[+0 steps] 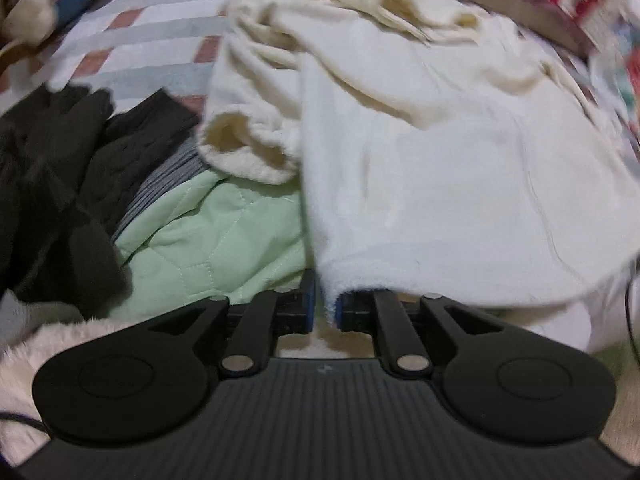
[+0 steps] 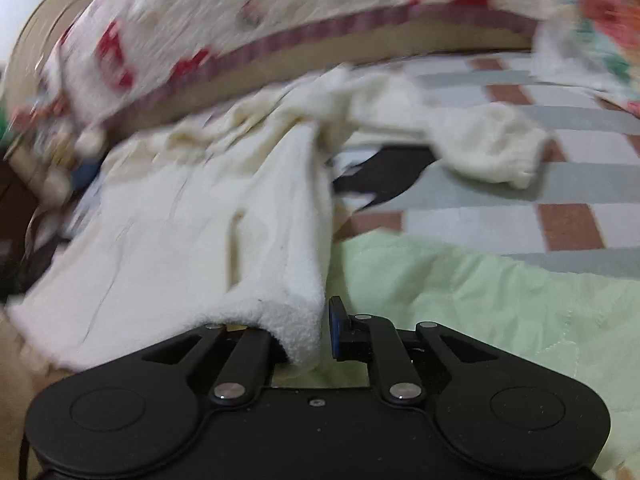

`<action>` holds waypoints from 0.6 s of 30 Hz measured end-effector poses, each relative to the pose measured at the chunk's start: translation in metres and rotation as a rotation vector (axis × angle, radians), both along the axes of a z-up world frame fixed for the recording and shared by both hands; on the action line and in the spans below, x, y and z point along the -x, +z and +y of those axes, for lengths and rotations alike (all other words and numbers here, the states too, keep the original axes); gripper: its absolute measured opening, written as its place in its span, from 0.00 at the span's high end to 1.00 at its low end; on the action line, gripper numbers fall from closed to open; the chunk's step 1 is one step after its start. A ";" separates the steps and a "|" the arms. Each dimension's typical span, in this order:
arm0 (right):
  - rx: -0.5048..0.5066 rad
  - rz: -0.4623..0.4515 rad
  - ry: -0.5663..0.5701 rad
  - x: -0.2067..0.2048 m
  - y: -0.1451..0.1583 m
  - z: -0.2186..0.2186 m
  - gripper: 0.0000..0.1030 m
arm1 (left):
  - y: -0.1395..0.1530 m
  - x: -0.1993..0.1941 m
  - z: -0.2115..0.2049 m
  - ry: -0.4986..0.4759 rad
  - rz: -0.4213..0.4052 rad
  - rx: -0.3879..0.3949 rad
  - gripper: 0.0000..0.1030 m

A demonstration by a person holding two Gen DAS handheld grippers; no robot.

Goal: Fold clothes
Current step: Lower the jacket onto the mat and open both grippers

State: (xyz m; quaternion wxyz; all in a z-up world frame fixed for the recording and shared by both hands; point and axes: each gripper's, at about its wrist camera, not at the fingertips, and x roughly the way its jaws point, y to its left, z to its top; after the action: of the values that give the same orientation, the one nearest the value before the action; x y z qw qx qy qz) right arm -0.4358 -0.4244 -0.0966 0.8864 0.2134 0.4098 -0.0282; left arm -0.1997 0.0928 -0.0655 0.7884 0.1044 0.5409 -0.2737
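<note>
A cream fleece garment (image 1: 440,168) stretches away from my left gripper (image 1: 325,304), whose jaws are shut on its lower hem. A sleeve cuff (image 1: 244,148) hangs open at the left of it. In the right wrist view the same cream garment (image 2: 192,224) drapes over the left finger, and my right gripper (image 2: 320,332) is shut on the hem. Its other sleeve (image 2: 488,152) lies out to the right on the checked bedcover (image 2: 560,208). Both views are blurred.
A pale green quilted garment (image 1: 208,240) (image 2: 480,292) lies under both grippers. Dark clothes (image 1: 60,184) are heaped at the left, with a grey ribbed piece (image 1: 168,184) beside them. A patterned blanket (image 2: 240,20) with a purple edge runs along the back. White fluffy fabric (image 1: 24,368) sits at lower left.
</note>
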 end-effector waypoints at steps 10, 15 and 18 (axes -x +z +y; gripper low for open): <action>-0.079 -0.261 0.199 0.009 0.085 0.017 0.60 | 0.074 0.013 0.001 -0.138 -0.088 0.187 0.58; 0.012 -0.257 0.083 -0.054 0.104 0.003 0.59 | 0.074 -0.020 -0.026 -0.145 -0.213 0.123 0.58; 0.083 -0.210 0.065 -0.117 0.127 -0.006 0.57 | 0.076 -0.039 -0.058 -0.218 -0.315 0.092 0.55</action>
State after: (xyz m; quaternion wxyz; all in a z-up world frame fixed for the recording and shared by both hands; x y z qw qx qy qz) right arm -0.3183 -0.4304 0.0302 0.9330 0.1649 0.3197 0.0065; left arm -0.1602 0.0345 0.0108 0.8330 0.1678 0.3832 -0.3620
